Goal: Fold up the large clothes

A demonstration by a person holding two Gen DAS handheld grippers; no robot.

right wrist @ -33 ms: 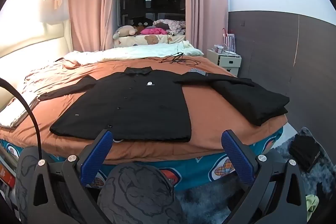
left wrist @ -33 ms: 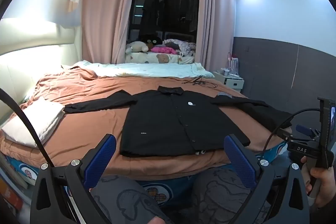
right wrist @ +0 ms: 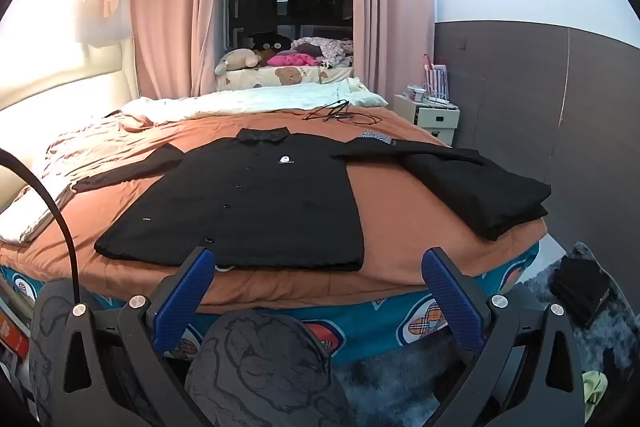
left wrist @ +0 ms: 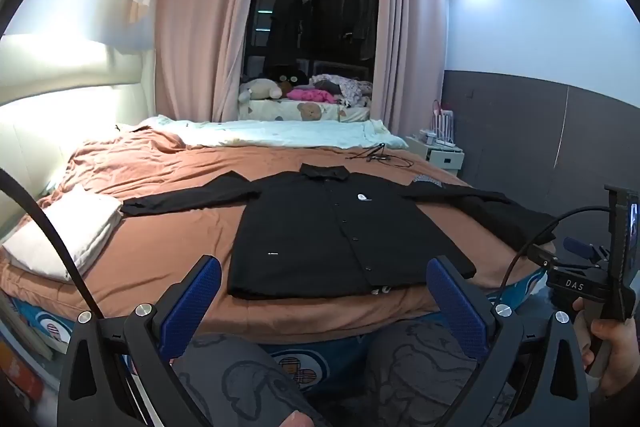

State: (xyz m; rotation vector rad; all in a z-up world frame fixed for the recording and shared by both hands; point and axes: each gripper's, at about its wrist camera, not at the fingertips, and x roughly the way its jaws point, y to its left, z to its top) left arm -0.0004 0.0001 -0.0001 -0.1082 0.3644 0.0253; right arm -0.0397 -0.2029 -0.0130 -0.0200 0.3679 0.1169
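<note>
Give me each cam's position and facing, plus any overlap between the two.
Left wrist: on the left gripper, near the foot of the bed, facing the black shirt laid flat; open jaws, the person's knees and the right hand on its handle show.
Right wrist: on the right gripper, further right, facing the same shirt and a folded black pile; open jaws and knees show.
Shared: shirt, bed, curtains, nightstand.

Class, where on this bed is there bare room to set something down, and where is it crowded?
Bare sheet lies between the black shirt and the folded black pile, and between the shirt and the white pillow. The far edge is crowded by cables and a pale blanket.
</note>
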